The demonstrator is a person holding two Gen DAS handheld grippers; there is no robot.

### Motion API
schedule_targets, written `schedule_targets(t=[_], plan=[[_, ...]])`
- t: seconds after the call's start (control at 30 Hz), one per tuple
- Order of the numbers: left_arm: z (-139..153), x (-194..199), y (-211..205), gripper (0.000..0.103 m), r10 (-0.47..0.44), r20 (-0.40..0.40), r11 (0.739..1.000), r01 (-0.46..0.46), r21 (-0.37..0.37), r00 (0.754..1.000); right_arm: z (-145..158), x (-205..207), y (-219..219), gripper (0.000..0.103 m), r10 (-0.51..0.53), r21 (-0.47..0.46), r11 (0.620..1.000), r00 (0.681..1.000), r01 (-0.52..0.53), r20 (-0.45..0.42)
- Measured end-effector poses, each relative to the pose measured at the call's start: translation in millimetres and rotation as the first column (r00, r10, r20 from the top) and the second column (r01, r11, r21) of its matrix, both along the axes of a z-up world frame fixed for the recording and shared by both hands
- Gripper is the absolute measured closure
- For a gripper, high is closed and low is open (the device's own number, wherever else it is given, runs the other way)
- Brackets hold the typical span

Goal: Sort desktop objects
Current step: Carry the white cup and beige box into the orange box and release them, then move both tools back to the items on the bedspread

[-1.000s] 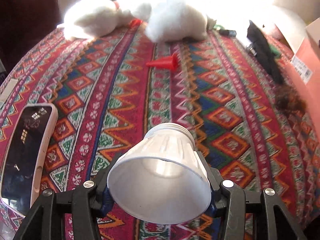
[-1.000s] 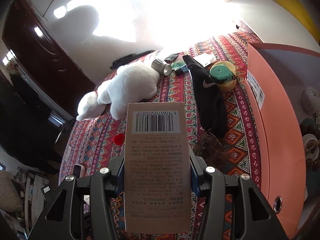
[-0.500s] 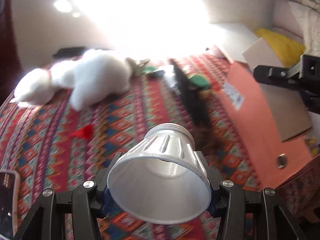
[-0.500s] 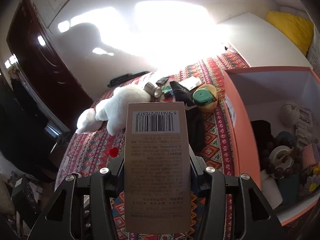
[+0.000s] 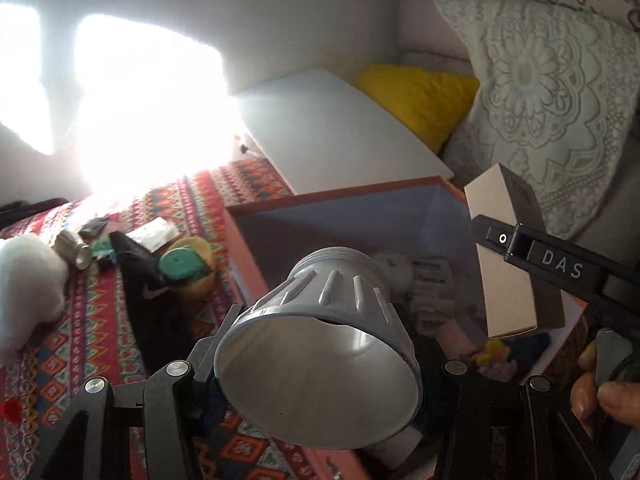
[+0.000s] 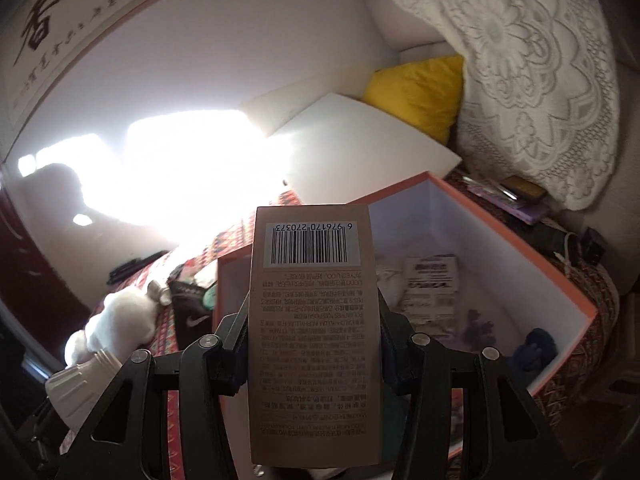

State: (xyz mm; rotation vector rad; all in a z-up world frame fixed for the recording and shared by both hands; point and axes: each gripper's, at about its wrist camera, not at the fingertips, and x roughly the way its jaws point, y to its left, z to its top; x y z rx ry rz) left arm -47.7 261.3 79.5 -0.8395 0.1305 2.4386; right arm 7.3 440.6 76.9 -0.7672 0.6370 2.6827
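**Both loads poised over the box**

Your left hand-held gripper [image 5: 316,376] is clamped on the white lamp housing [image 5: 320,352], a ribbed plastic cone whose wide open mouth faces you and whose threaded neck points forward and up. Your right hand-held gripper [image 6: 314,344] is closed on the tan carton [image 6: 314,332], pinched across its narrow width, with the long axis running away from you along the fingers and the barcode end farthest out.

The relation that matters: the orange storage box [image 6: 520,248] lies directly ahead of and below both loads. From the right wrist, the carton's far end hangs over the box's open interior, white walls showing on both sides of it. From the left wrist, the lamp housing sits at the near-left wall of the box [image 5: 248,256], with the carton [image 5: 508,256] beyond it and to the right, deeper over the opening. So your right hand looks nearer to a clean drop; I judge the carton should go first, lowered end-on.

The box already holds papers and small items, so pick a free patch. Farther left, on the patterned worktop [image 5: 100,320], wait a black sock [image 5: 148,284], a green-and-yellow tape measure [image 5: 186,266] and a white plush toy [image 5: 28,276].
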Motion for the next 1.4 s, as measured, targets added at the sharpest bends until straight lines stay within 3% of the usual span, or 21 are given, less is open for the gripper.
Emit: schedule_targets(t=[0.13,0.23,0.27,0.3,0.33,0.37,0.4,0.6,0.9,1.13,1.23,1.4], plan=[[-2,-9,41,0.044,-0.039,0.008,0.999,0.039,-0.020,0.999,-12,10,48,0.050,-0.083,-0.035,0.996,0.996,0.084,0.023],[-5,-15,68,0.042,-0.060,0.011,0.994,0.060,-0.092,0.998,-18,8,69,0.049,-0.102,-0.065,0.993,0.995,0.103,0.016],[-7,-16,75,0.033,-0.054,0.006,0.991,0.055,-0.121,0.999,-20,10,74,0.048,-0.097,-0.078,0.992,0.995,0.097,0.007],[-5,-16,73,0.022,-0.042,-0.006,0.993,0.041,-0.112,0.999,-20,8,77,0.044,-0.101,-0.079,0.992,0.995,0.102,0.008],[-3,-16,70,0.017,-0.029,-0.019,0.995,0.027,-0.100,0.999,-20,7,77,0.036,-0.114,-0.073,0.991,0.993,0.114,0.015],[-1,-15,66,0.010,-0.015,-0.032,0.996,0.012,-0.087,0.999,-18,8,76,0.017,-0.125,-0.070,0.990,0.992,0.125,0.008],[1,-15,63,0.007,-0.002,-0.044,0.997,-0.002,-0.075,0.999,-17,9,75,0.010,-0.136,-0.068,0.988,0.991,0.136,0.000],[5,-26,30,0.006,0.060,-0.019,0.998,-0.061,-0.033,0.998,-6,7,59,0.010,-0.134,-0.012,0.991,0.991,0.133,-0.028],[-1,-31,-36,0.007,0.159,0.008,0.987,-0.159,-0.013,0.987,0,-8,19,0.010,-0.088,-0.002,0.996,0.996,0.088,-0.029],[-19,-32,-113,0.006,0.257,0.009,0.966,-0.257,-0.041,0.966,6,-35,-48,0.010,0.021,0.046,0.999,1.000,-0.020,-0.023],[-39,-36,-158,0.007,0.327,0.019,0.942,-0.324,-0.086,0.945,7,-47,-84,0.010,0.088,0.073,0.994,0.996,-0.087,-0.016],[-76,-47,-238,0.007,0.453,0.071,0.887,-0.441,-0.137,0.889,2,-69,-148,0.010,0.206,0.128,0.970,0.978,-0.206,0.017]])
